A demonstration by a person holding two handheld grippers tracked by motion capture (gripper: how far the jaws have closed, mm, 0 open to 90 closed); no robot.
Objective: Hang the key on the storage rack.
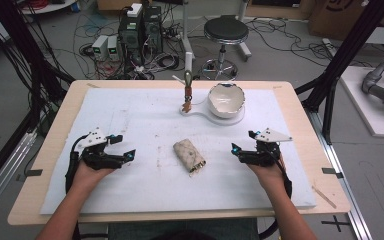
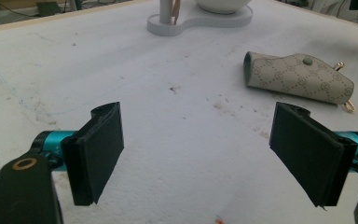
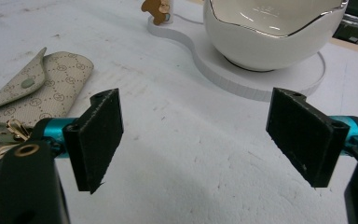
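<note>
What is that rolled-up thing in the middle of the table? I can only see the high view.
Observer: It's a beige pouch with a printed pattern and a small green snap.
Operator: Is something poking out of it?
Observer: Yes, gold clips stick out of one end.
Operator: Are my grippers holding anything?
Observer: No. The left gripper and the right gripper are both open, with nothing between the jaws.
</note>
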